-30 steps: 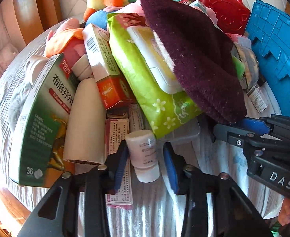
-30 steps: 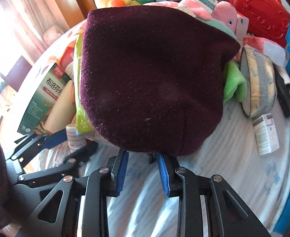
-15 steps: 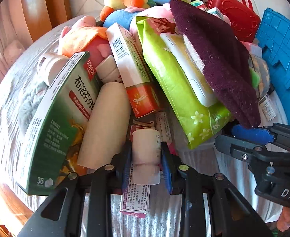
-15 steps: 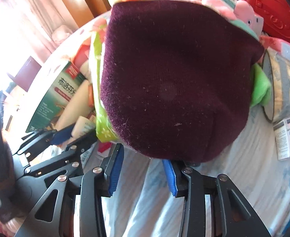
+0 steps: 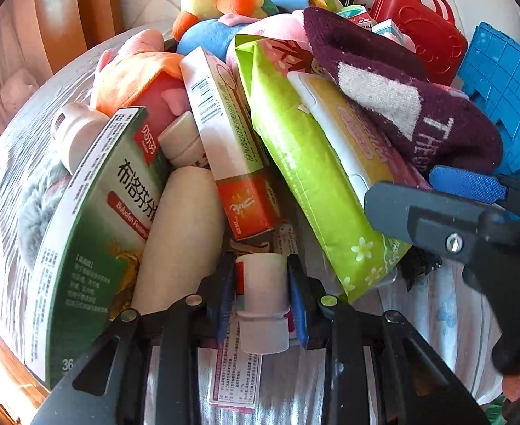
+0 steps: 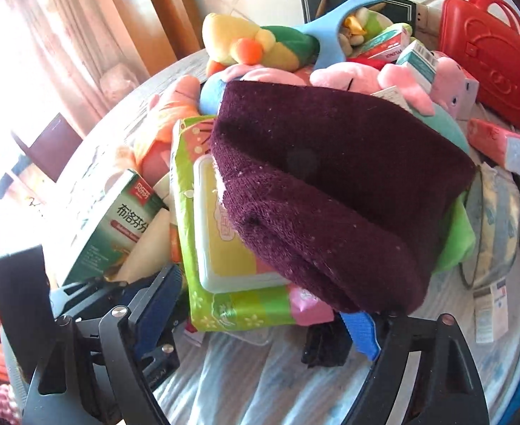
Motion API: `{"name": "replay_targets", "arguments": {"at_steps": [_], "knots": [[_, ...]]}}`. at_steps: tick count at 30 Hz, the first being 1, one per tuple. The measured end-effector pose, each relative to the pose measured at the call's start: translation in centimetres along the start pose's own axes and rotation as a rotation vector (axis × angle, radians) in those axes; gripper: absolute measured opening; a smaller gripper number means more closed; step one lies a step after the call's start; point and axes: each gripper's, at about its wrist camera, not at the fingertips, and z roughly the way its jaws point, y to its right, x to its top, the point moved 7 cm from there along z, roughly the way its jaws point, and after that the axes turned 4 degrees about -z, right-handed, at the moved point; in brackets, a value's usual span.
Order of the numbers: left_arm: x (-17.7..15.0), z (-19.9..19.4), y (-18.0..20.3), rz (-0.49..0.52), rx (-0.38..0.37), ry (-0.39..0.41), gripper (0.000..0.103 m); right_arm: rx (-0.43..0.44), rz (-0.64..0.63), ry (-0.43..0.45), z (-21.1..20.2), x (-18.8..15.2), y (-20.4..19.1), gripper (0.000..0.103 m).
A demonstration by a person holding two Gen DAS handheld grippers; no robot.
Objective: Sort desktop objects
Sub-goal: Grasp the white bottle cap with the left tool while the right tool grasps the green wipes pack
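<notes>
Maroon beanie (image 6: 330,191) over wipes pack (image 6: 221,248), right gripper (image 6: 260,322) half hidden beneath

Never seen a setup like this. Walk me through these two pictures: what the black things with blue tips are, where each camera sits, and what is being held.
No robot here: a person holds a pair of two-finger tongs in each hand, and a fisheye camera on each looks forward along its fingers. The left view shows the left tongs shut on a small white bottle. The right tongs enter that view from the right. In the right view, the maroon knit hat hangs over them, hiding whether they grip it. The table carries a heap: a green medicine box, a green wipes pack, an orange-and-white box, plush toys, a red plastic case.
</notes>
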Motion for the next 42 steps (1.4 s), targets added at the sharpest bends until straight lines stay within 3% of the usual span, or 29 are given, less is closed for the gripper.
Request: {"name": "replay_targets", "arguments": {"at_steps": [5,9,12,16,23,27,34,42], "knots": [[1.3,-0.3,-1.3,-0.001,0.02,0.02,0.027,-0.009,-0.027,-0.026,3.9,0.8,-1.6,0.093],[1.6,-0.2,-1.2,0.016,0.028,0.027,0.027,-0.076,-0.099,-0.033,6.2,1.4,-2.2,0.103],[0.4,-0.6,-1.5,0.013,0.01,0.021,0.027,-0.148,-0.128,-0.038,6.9,1.4,-2.3,0.081],[-0.3,-0.9,-1.8,0.0,-0.019,0.017,0.027,-0.076,-0.025,0.012,4.4,1.0,-0.5,0.056],[-1.4,-1.2,-0.9,0.011,-0.019,0.001,0.027,-0.06,0.056,0.01,2.2,-1.0,2.4,0.053],[-0.1,-2.6,-0.2,0.017,0.018,0.066,0.027,-0.064,0.027,0.001,2.4,-1.6,1.6,0.051],[1.8,-4.8,1.0,0.021,0.049,0.138,0.027,-0.013,0.011,0.05,0.8,-0.4,0.6,0.034],[3.9,-8.1,0.1,0.019,0.081,0.205,0.027,0.049,0.0,0.125,-1.3,1.5,-1.2,0.029]]}}
